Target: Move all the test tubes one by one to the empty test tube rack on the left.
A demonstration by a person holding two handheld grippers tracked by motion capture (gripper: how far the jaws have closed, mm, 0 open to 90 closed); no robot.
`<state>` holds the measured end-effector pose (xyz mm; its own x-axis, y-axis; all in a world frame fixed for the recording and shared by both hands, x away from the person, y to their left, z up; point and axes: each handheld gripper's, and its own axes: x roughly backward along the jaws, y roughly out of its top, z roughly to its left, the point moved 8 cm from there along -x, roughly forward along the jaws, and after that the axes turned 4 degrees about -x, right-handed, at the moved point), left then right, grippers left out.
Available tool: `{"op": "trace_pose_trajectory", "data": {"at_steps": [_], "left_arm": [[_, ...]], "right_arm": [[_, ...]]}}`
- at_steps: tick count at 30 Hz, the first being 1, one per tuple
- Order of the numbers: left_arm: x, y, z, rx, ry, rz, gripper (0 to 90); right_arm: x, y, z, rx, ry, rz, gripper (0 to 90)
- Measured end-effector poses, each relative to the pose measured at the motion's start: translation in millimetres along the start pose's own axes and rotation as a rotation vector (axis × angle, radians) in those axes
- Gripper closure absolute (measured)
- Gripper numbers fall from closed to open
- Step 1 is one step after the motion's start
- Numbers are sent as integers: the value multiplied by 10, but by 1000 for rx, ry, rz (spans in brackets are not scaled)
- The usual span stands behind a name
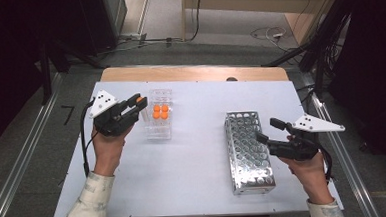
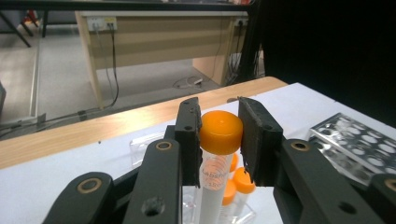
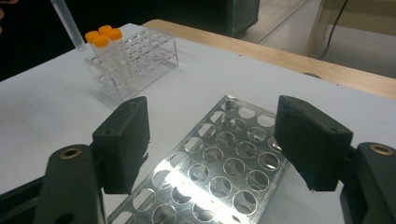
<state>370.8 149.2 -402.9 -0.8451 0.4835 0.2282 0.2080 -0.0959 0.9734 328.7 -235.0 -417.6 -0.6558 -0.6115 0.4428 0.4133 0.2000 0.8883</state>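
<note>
**Tube gripped at the clear rack, metal rack waiting**

Nearest the high camera, the person's forearms enter from the bottom edge, one gripper in each hand. The white table has broad bare room between the two racks. The metal tube rack lies right of centre, its near end close to the table's front edge, its holes empty as far as can be seen. The clear plastic rack stands left of centre, four orange-capped tubes upright in it.

The left gripper is clenched on the cap of an orange-capped tube, held upright just beside the clear rack. The right gripper hangs released, jaws wide, over the metal rack's right side.

Judging by this, a tube transfer is under way. Next likely: carry it across the open middle and lower it straight into a hole, clear of the rack's rim.
</note>
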Motion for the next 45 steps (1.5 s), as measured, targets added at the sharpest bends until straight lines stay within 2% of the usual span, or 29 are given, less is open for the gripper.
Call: {"op": "trace_pose_trajectory", "data": {"at_steps": [8,17,22,26,33,39,43,45], "left_arm": [[-137,-136,46,6,13,17,699],[-214,-412,40,21,13,65,698],[-242,-472,26,7,17,84,692],[-238,-483,21,14,17,84,646],[-180,-535,37,37,30,95,577],[-30,-610,51,50,48,103,540],[86,-698,56,68,57,125,423],[139,-747,54,83,49,136,374]], "right_arm": [[22,-18,-42,-6,-7,-1,259],[32,-30,-76,-15,-13,-1,259],[20,-49,-93,-16,-16,5,259],[23,-55,-103,-18,-19,5,259],[22,-119,-161,-22,-36,7,259],[1,-255,-285,-39,-70,26,259],[11,-353,-365,-50,-87,38,258],[22,-392,-392,-56,-96,42,258]]}}
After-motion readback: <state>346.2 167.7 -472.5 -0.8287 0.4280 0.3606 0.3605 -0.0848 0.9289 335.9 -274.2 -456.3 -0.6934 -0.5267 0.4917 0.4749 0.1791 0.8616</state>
